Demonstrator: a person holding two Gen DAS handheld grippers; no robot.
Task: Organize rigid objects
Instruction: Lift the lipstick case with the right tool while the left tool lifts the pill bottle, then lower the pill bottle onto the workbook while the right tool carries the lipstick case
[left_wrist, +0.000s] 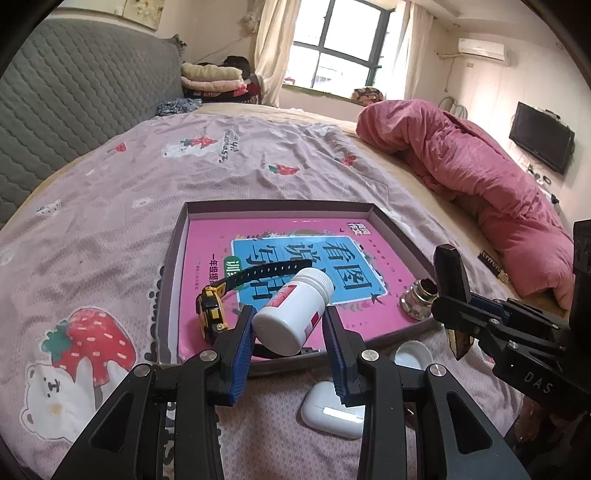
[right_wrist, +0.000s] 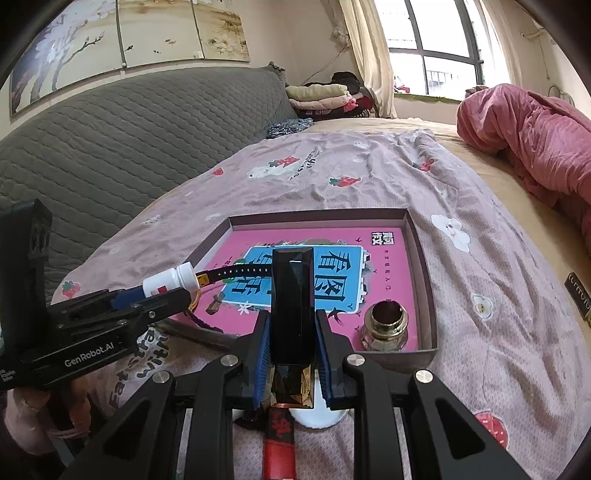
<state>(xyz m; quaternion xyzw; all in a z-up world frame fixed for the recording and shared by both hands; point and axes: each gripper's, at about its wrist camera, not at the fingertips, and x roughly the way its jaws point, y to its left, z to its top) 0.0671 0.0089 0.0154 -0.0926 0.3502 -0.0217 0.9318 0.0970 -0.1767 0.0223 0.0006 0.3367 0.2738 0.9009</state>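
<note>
In the tray (left_wrist: 177, 236) on the bed (left_wrist: 110, 206), a watch (left_wrist: 221, 295) and a metal nut (right_wrist: 386, 325) are already placed. A bottle (left_wrist: 291, 310) is gripped by the left tool (left_wrist: 290, 325) and a black box (right_wrist: 291, 295) by the right tool (right_wrist: 290, 332), both above the tray; an earbud case (left_wrist: 328, 413) and a cap (left_wrist: 410, 354) remain outside

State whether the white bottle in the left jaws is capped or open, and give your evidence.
Capped. The white bottle, gripped by the left gripper, has its ribbed white cap seated on the neck.
</note>
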